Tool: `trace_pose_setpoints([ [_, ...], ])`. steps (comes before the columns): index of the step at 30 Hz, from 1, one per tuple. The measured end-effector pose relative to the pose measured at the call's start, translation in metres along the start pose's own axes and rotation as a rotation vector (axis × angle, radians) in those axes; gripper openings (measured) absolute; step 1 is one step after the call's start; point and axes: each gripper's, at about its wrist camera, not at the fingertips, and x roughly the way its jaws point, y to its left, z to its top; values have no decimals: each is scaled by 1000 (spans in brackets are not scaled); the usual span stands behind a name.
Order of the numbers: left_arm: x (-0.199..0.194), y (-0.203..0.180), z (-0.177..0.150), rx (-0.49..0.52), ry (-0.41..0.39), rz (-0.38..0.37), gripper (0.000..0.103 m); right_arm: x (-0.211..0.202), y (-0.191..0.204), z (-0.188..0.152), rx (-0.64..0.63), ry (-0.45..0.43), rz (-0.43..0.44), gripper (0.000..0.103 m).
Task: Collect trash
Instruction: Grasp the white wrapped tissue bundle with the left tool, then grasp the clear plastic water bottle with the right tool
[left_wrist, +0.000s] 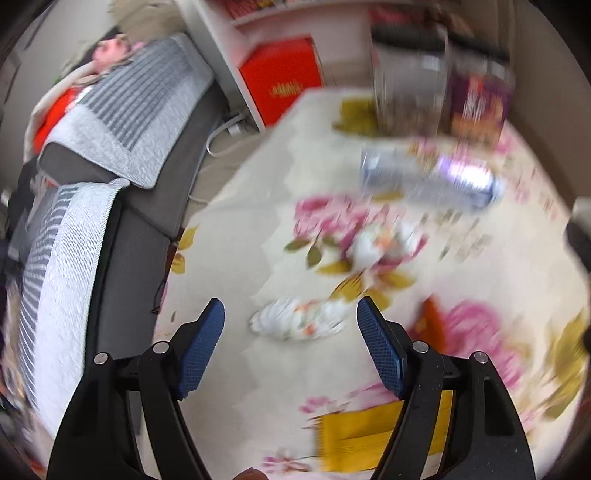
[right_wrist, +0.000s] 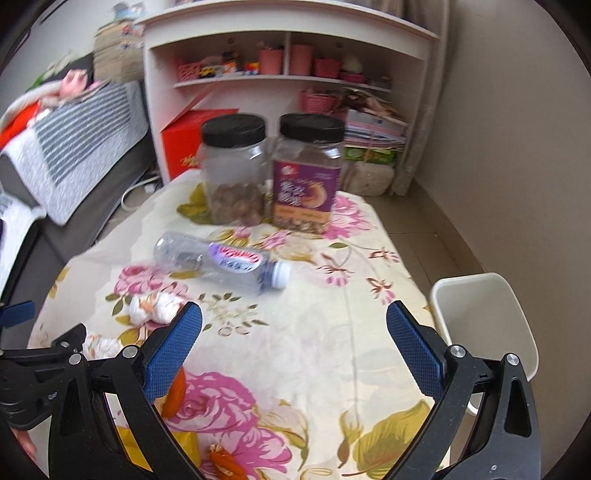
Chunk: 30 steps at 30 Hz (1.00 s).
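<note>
My left gripper (left_wrist: 290, 308) is open, its blue fingers either side of a crumpled white tissue (left_wrist: 299, 318) on the floral tablecloth (left_wrist: 236, 229). A second crumpled tissue (left_wrist: 384, 243) lies further in, and an empty plastic bottle (left_wrist: 428, 181) lies on its side beyond it. My right gripper (right_wrist: 294, 312) is open and empty above the cloth. In the right wrist view the bottle (right_wrist: 221, 262) lies ahead, the tissues (right_wrist: 155, 308) (right_wrist: 105, 345) are at left, and a white bin (right_wrist: 484, 317) stands off the table's right edge. Orange peel (right_wrist: 175, 391) and a yellow packet (right_wrist: 184, 446) lie near the left finger.
Two black-lidded jars (right_wrist: 234, 173) (right_wrist: 308, 173) stand at the table's far end. A grey sofa with striped covers (left_wrist: 122, 122) runs along the left. A white shelf unit (right_wrist: 288, 74) and a red box (left_wrist: 280, 81) stand behind the table. The left gripper's body (right_wrist: 37, 369) shows at lower left.
</note>
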Motion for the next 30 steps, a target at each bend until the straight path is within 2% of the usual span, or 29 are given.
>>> trace_pose_setpoints([
  [5,32,1,-11,198,100,-45,73,8,17,0,-55,18,22,96],
  [7,41,1,-13,236,114,-54,73,11,20,-1,-64,28,30,96],
  [10,58,1,-15,267,150,-110,73,20,25,-1,-99,47,49,96],
  [14,76,-3,-21,361,142,-75,73,35,27,1,-146,72,88,96],
  [15,79,-3,-23,372,138,-86,72,39,28,2,-159,77,104,96],
  [16,80,-2,-24,374,128,-105,69,42,29,3,-176,79,118,96],
  [17,80,-1,-23,376,116,-127,58,46,32,3,-199,76,127,96],
  [18,79,-1,-24,381,105,-162,53,49,35,4,-220,70,128,96],
  [23,75,-4,-25,372,86,-173,49,66,48,16,-309,52,174,96],
  [28,59,9,-14,265,61,-209,48,96,75,37,-433,47,150,96],
  [30,49,18,-7,202,36,-224,48,107,83,49,-438,65,166,96],
])
